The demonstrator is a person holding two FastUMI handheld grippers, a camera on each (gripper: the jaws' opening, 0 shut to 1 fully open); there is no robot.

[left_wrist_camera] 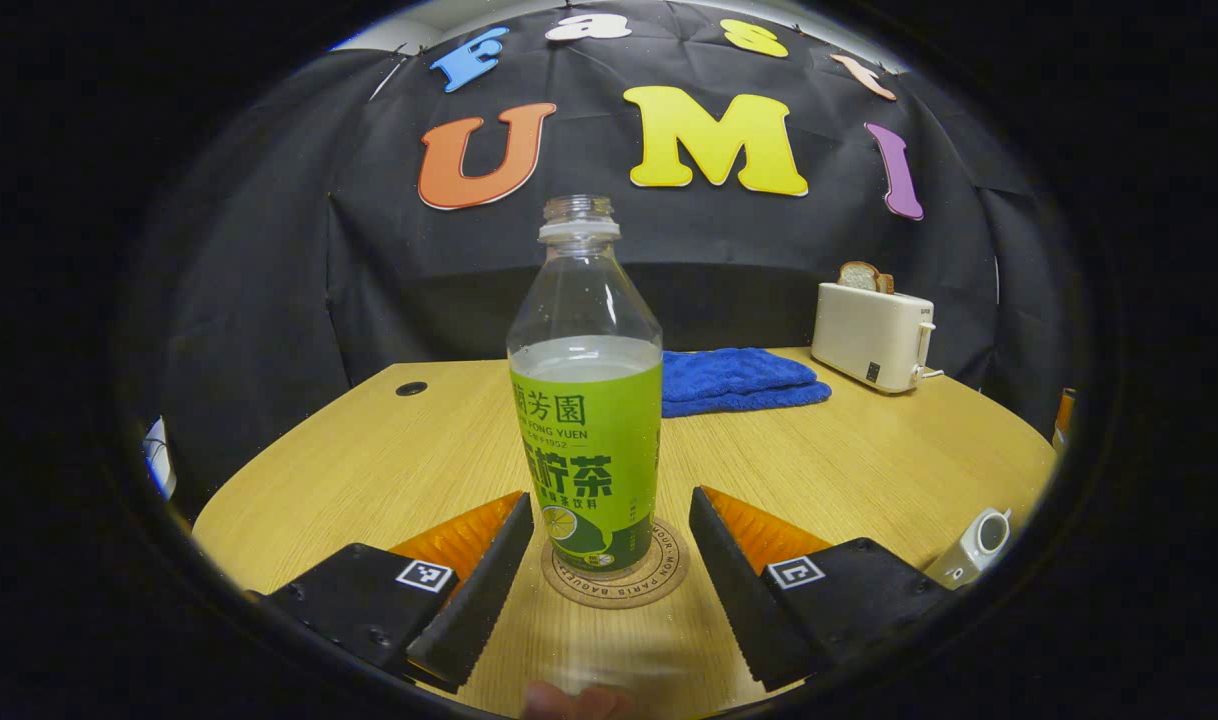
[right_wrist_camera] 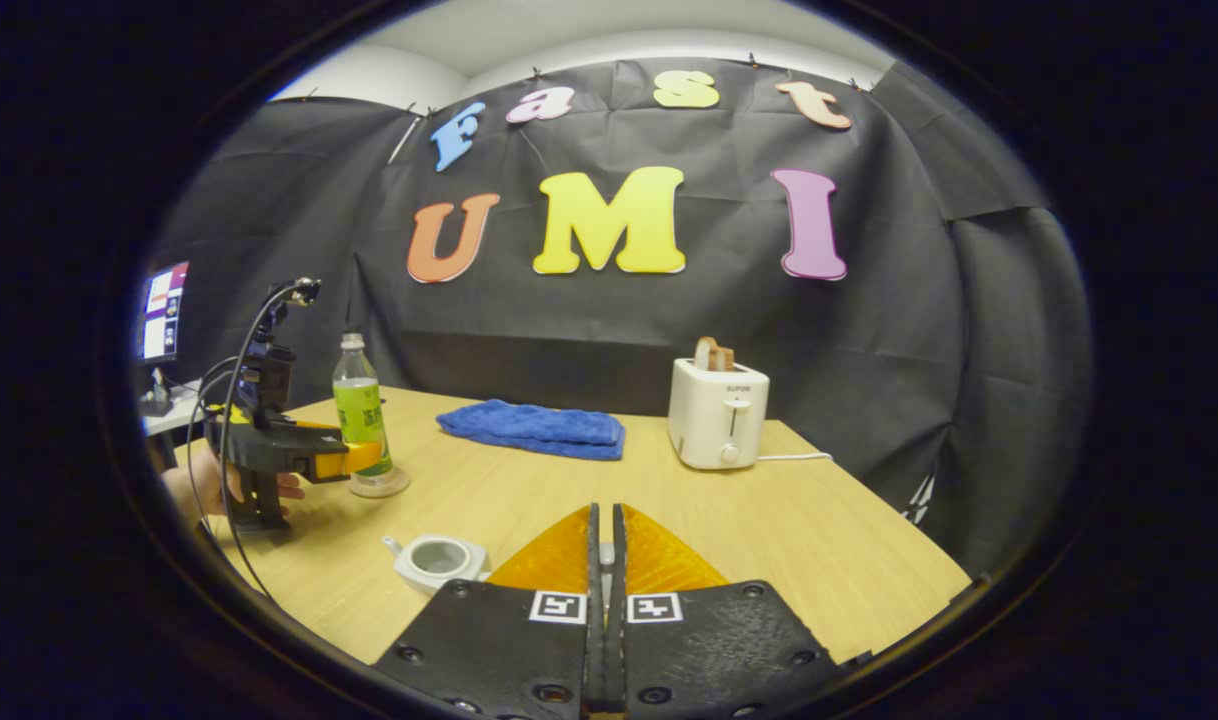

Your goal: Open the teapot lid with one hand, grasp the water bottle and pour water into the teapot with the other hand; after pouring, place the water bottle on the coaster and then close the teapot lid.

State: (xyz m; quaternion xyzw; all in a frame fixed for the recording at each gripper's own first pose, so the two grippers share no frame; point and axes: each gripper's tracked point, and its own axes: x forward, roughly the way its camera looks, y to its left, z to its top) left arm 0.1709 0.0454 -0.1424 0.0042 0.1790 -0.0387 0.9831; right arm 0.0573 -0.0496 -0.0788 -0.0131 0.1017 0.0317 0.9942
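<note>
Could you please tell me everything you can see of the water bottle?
The water bottle is clear plastic with a green label, uncapped and about two-thirds full. It stands upright on the round coaster on the wooden table. The left gripper has its jaws open on either side of it, touching nothing.

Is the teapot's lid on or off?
Off. The teapot sits open on the table, its hollow inside showing.

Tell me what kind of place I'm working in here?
Likely a staged recording booth, not a real kitchen: a black cloth wall behind a wooden table laid with a toaster, blue towel and teapot.
</note>
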